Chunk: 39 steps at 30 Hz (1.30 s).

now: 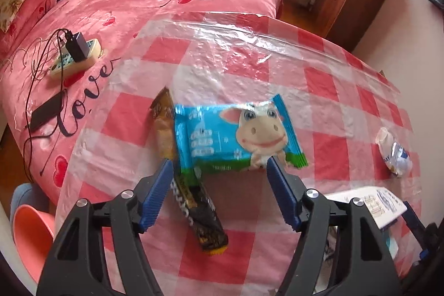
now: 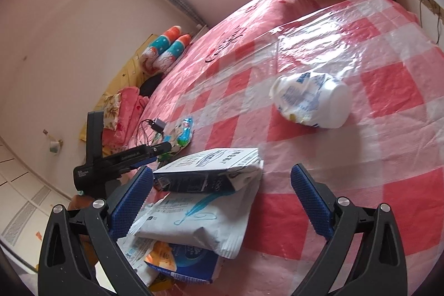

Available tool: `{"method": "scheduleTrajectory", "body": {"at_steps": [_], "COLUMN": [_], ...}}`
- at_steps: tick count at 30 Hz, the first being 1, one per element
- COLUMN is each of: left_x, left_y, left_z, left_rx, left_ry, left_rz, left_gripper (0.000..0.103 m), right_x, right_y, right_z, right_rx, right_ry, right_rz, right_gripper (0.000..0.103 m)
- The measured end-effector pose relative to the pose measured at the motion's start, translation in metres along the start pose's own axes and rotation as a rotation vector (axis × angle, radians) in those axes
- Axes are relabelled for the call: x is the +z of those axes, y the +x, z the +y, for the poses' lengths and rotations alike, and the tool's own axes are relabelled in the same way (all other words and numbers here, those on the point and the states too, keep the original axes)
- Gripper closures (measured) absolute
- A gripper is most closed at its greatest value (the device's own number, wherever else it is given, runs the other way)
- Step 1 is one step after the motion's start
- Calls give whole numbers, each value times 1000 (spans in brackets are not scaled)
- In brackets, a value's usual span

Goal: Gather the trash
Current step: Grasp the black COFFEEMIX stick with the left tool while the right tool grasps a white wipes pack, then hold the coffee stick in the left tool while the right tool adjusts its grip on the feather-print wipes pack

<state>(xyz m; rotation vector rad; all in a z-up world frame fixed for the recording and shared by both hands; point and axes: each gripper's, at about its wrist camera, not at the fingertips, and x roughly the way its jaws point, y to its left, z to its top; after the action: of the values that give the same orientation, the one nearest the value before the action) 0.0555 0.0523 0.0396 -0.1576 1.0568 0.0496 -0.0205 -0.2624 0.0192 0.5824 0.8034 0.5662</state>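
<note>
Blue cow-print wrapper (image 1: 238,136) lies flat on the plastic-covered checked tablecloth (image 1: 327,90), partly over a brown wrapper (image 1: 163,118) and a dark snack-bar wrapper (image 1: 202,215). I see my left gripper (image 1: 219,171) spread wide, fingertips at the blue wrapper's near edge, pinching nothing. A crumpled white cup (image 2: 310,100) lies on its side well to the right. My right gripper (image 2: 222,179) is spread too, over a pile of white packets (image 2: 205,215) and a printed box (image 2: 211,168) at the table's near edge.
</note>
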Motion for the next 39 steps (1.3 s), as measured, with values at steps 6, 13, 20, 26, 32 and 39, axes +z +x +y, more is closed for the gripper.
{"method": "scheduleTrajectory", "body": {"at_steps": [6, 13, 20, 26, 32, 39], "left_x": [-19, -23, -35, -53, -76, -105], "left_y": [-2, 6, -1, -10, -23, -40], "left_z": [8, 18, 30, 35, 45, 57], "left_rx": [17, 25, -2, -19, -51, -94], "left_ry": [-2, -29, -50, -25, -12, -18], "left_rz": [-34, -51, -74, -82, -71, -63], "left_gripper": [32, 63, 74, 76, 77, 77], "right_x": [-4, -11, -17, -26, -45, -57], "right_y": [8, 17, 24, 30, 37, 36], "right_z": [7, 19, 33, 43, 71, 99], "right_rx": [19, 41, 95, 150, 213, 204], "right_ry": [-32, -80, -129, -153, -238, -326], "right_rz": [37, 75, 116, 168, 250, 245], "right_gripper": [5, 5, 5, 5, 5, 5]}}
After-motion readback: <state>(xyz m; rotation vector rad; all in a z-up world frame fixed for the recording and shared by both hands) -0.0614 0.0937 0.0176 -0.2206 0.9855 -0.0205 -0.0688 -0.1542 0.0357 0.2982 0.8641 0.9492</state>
